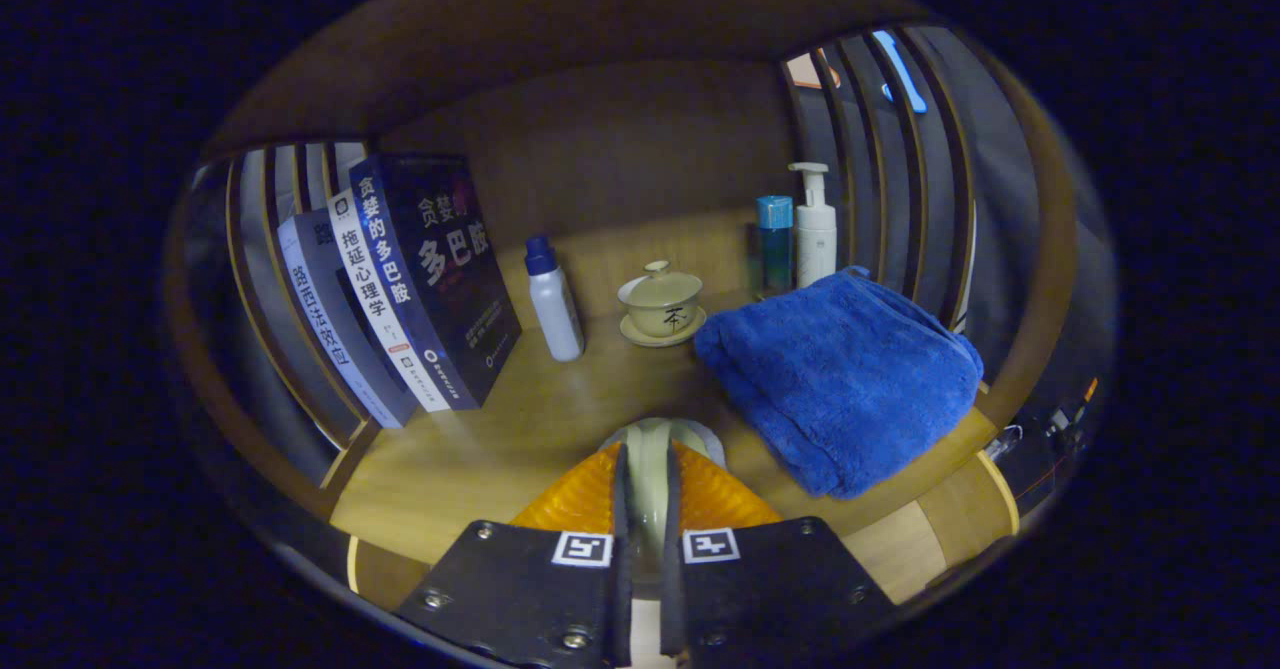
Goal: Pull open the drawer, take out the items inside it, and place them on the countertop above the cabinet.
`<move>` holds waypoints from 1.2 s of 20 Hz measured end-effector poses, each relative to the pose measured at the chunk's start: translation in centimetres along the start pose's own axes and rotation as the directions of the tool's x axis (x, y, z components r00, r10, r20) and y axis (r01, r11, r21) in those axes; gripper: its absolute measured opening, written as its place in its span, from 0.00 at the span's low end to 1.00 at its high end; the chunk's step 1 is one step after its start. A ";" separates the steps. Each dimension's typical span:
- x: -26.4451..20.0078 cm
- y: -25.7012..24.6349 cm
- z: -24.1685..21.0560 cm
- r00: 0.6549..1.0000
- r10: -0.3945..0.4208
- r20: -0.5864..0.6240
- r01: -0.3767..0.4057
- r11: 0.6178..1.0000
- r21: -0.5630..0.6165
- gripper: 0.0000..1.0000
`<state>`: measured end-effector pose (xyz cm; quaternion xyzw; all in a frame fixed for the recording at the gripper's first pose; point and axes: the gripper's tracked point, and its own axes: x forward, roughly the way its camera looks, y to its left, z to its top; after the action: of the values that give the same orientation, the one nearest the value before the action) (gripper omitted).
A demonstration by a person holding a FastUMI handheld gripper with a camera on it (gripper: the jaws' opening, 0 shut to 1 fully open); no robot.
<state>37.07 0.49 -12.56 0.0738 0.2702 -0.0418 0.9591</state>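
Note:
My gripper [647, 464] hovers low over the near part of the wooden countertop [500, 439]. Its two fingers stand close together and both press on a thin pale cup-like item [650, 431], whose curved rim pokes out just past the fingertips. Most of that item is hidden by the fingers. A folded blue towel [845, 374] lies on the countertop just ahead and to the right of the fingers. A lidded tea bowl on a saucer [662, 304] stands beyond the fingers.
Several books [400, 289] lean at the left against a slatted side. A white bottle with a blue cap [553, 304] stands beside them. A blue-capped bottle [773, 244] and a white pump bottle [814, 229] stand at the back right. A wooden back panel [620, 149] closes the shelf.

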 end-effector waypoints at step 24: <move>-14.3 -0.2 3.2 0.940 -0.035 0.339 0.087 0.986 -0.140 0.93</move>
<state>26.49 0.31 -2.42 -0.0167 0.1075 -0.0625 0.9921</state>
